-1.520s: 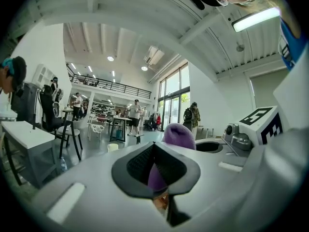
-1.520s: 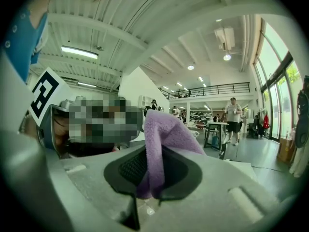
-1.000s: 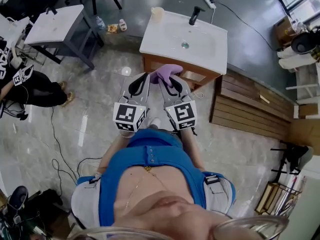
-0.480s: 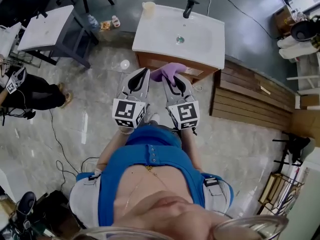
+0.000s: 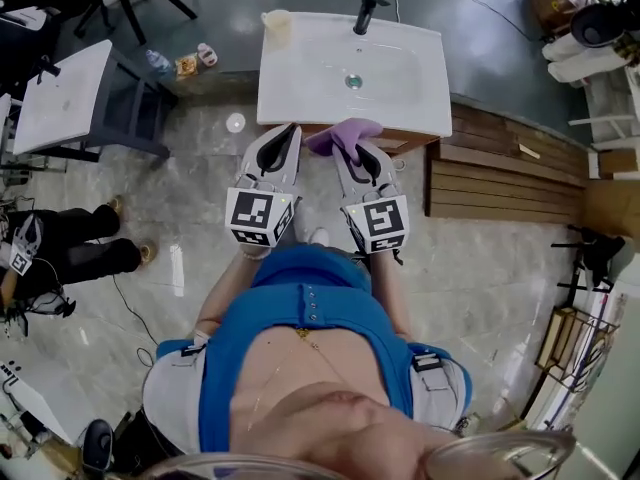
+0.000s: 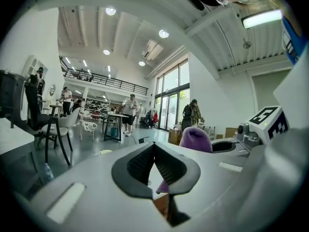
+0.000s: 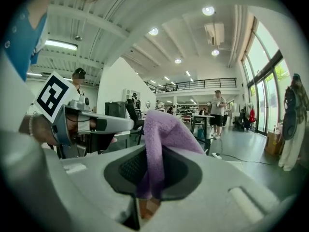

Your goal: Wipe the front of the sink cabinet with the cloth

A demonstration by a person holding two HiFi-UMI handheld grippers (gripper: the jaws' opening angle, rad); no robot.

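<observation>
**Purple cloth pinched at the top of the sink cabinet front**

Holds a purple fuzzy cloth [image 5: 347, 131] in the right gripper [image 5: 356, 150], jaws pressed onto a fold of it, the rest bunching up above the pads. Brings the cloth to the upper edge of the wooden sink cabinet [image 5: 405, 144], just under the rim of the white basin top [image 5: 300, 73], near the middle of the cabinet's width. Touching the wood or just short of it: not clear from above.

Carries the left gripper [image 5: 288, 133] just beside the cloth, on its left and equally near the cabinet front. Jaws pressed together at the tips, nothing between them.

On the cabinet: a black faucet [image 5: 368, 12] at the back edge and a pale cup [image 5: 276, 23] at the back left corner. Right of the cabinet, on the floor: a slatted wooden platform [image 5: 500, 183]. Left of the cabinet, well apart: a white-topped table [image 5: 55, 98].
</observation>
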